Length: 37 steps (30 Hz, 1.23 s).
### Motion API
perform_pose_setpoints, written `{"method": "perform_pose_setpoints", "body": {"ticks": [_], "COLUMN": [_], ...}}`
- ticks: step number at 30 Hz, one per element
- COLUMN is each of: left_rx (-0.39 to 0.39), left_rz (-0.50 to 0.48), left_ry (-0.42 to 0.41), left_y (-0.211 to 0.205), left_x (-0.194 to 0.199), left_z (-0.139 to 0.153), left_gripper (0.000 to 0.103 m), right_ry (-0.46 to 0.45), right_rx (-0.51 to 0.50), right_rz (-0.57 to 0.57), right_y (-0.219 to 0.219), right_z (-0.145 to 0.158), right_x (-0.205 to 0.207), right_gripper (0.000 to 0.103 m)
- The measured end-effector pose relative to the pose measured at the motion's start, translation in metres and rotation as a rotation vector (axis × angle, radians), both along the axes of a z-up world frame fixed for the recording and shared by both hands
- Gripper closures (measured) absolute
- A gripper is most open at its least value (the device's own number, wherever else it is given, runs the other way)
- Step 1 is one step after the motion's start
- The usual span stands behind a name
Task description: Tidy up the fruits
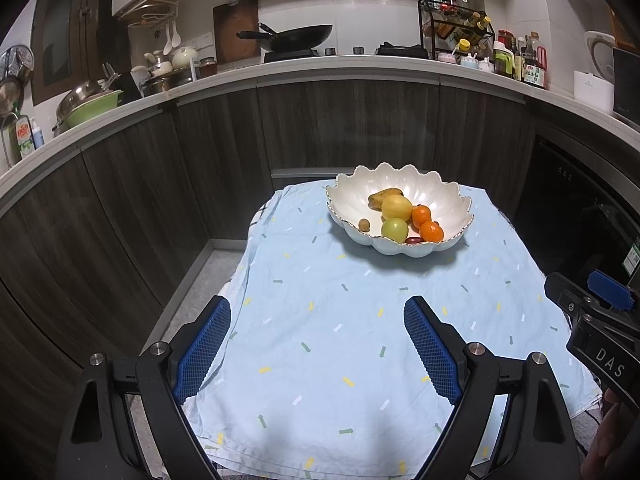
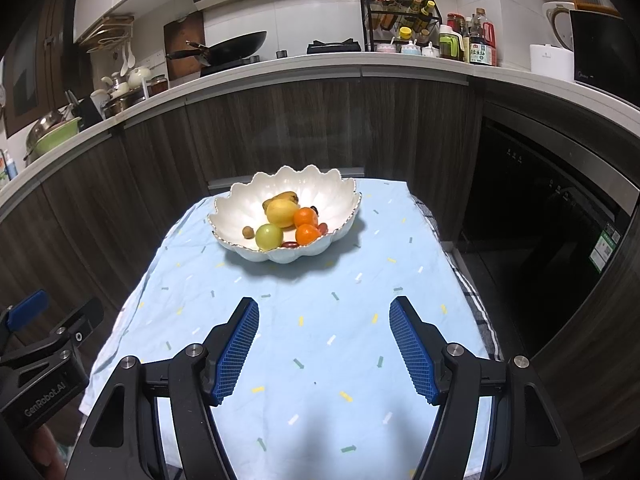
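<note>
A white scalloped bowl (image 1: 440,196) (image 2: 320,188) stands at the far end of a small table covered with a light blue cloth (image 1: 340,320) (image 2: 320,340). It holds a yellow pear (image 1: 396,207) (image 2: 280,212), a green fruit (image 1: 394,229) (image 2: 268,236), two oranges (image 1: 431,232) (image 2: 307,234), a brownish fruit (image 1: 382,197), a small brown nut-like fruit (image 1: 364,225) (image 2: 248,232) and red dates (image 1: 414,240). My left gripper (image 1: 318,312) is open and empty above the near cloth. My right gripper (image 2: 325,314) is open and empty too; its body shows at the right of the left wrist view (image 1: 592,312).
Dark wood cabinets (image 1: 340,128) curve around the table under a white counter (image 1: 320,66) with a wok (image 1: 296,38), bottles (image 1: 528,60) and dishes. A black appliance (image 2: 540,208) stands to the right. Grey floor (image 1: 192,292) shows left of the table.
</note>
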<state>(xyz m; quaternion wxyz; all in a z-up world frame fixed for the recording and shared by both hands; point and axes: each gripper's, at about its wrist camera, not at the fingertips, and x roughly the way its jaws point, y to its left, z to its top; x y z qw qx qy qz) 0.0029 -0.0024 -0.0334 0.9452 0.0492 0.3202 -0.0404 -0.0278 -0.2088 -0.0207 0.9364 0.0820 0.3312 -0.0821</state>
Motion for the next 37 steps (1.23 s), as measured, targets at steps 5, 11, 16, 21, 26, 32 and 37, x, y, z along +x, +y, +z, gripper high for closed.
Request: {"method": "perform_pose_setpoints", "body": {"ticks": [5, 11, 16, 21, 26, 32, 37], "left_rx": [-0.001, -0.002, -0.003, -0.002, -0.002, -0.001, 0.002], "left_rz": [-0.002, -0.005, -0.008, -0.011, -0.012, -0.013, -0.02], "left_ry": [0.002, 0.006, 0.015, 0.018, 0.019, 0.019, 0.026], "left_y": [0.0005, 0.0006, 0.0, 0.0002, -0.0001, -0.0003, -0.0008], "left_x": [0.0003, -0.0001, 0.0018, 0.0021, 0.0019, 0.0016, 0.004], "left_z": [-0.0012, -0.0024, -0.0041, -0.0047, -0.0054, -0.0057, -0.0075], "left_gripper": [0.014, 0.014, 0.014, 0.014, 0.014, 0.014, 0.011], "right_ry": [0.002, 0.008, 0.016, 0.02, 0.02, 0.021, 0.027], "right_rx": [0.002, 0.008, 0.012, 0.015, 0.015, 0.017, 0.02], "right_rz": [0.001, 0.003, 0.005, 0.005, 0.004, 0.004, 0.003], "right_y": [0.0018, 0.0041, 0.0051, 0.0041, 0.005, 0.0046, 0.0044], "right_z": [-0.0021, -0.0045, -0.0042, -0.0041, -0.0043, -0.0045, -0.0055], "right_x": [-0.0008, -0.0017, -0.002, -0.0018, -0.0023, -0.0023, -0.0017], "right_gripper": [0.034, 0.034, 0.034, 0.034, 0.034, 0.034, 0.034]}}
